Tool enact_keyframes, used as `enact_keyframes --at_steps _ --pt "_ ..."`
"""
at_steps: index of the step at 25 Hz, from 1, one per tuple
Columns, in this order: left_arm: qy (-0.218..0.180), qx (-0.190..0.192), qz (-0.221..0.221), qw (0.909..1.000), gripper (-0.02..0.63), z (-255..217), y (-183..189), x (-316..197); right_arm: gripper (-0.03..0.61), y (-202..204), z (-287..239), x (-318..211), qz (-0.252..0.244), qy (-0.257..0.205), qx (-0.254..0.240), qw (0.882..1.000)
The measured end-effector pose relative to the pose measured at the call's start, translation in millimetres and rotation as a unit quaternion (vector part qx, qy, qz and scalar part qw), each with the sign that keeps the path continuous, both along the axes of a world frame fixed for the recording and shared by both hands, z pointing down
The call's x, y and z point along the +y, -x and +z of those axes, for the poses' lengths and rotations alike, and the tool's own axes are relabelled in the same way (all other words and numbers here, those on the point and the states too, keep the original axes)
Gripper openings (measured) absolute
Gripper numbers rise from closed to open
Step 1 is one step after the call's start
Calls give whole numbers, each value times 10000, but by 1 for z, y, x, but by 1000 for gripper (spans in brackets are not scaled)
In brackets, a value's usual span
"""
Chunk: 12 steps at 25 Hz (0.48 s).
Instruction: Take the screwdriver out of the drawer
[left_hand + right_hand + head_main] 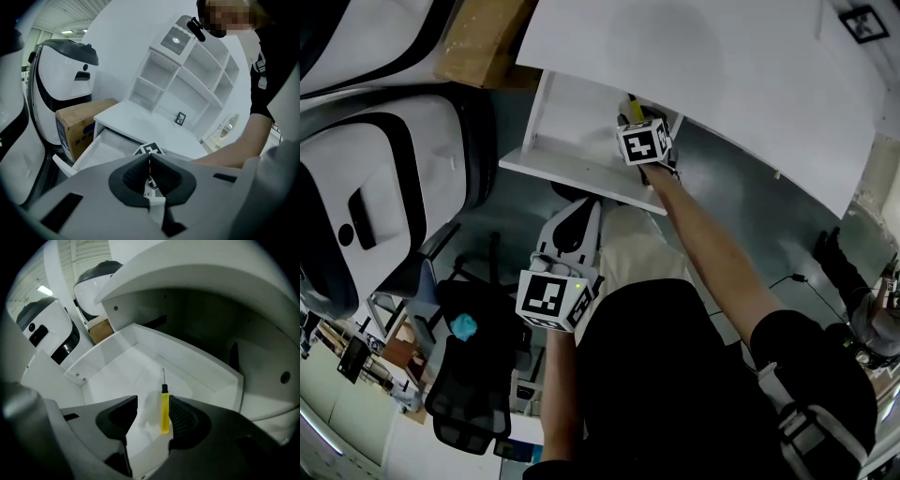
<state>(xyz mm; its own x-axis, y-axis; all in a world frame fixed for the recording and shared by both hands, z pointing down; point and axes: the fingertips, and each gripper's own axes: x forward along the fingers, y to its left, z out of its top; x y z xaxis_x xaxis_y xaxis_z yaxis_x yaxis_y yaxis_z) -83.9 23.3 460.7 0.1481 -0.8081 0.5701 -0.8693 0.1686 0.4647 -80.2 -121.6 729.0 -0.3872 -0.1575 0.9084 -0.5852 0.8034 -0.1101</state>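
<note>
The white drawer [567, 141] stands pulled out from under the desk top [703, 66]. On its floor lies a screwdriver [164, 412] with a yellow handle and a thin metal shaft that points toward the drawer's back. My right gripper [153, 398] reaches down into the drawer, open, with the handle between its jaws, close to the right pad; neither pad presses on it. In the head view the right gripper [639, 127] is over the drawer's right part. My left gripper [572, 220] hangs below the drawer front, shut and empty, and its pads [150, 159] meet.
A large white and black machine shell [375, 178] stands left of the drawer, with a cardboard box [478, 37] behind it. A black office chair [469, 375] is below the left gripper. A white shelf unit [187, 79] sits on the desk.
</note>
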Motion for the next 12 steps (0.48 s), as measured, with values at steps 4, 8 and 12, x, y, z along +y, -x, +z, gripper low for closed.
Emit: enact_keyframes --at_steps 4,8,12 --pt "25 36 -128 9999 25 3 5 5 207 3 15 -6 -8 -53 190 9998" --pt "58 60 -150 9999 25 8 5 4 206 11 28 -8 -143 -12 208 9997" --pt "84 103 -222 9997 25 12 7 5 206 12 39 -13 -96 -39 323 9994"
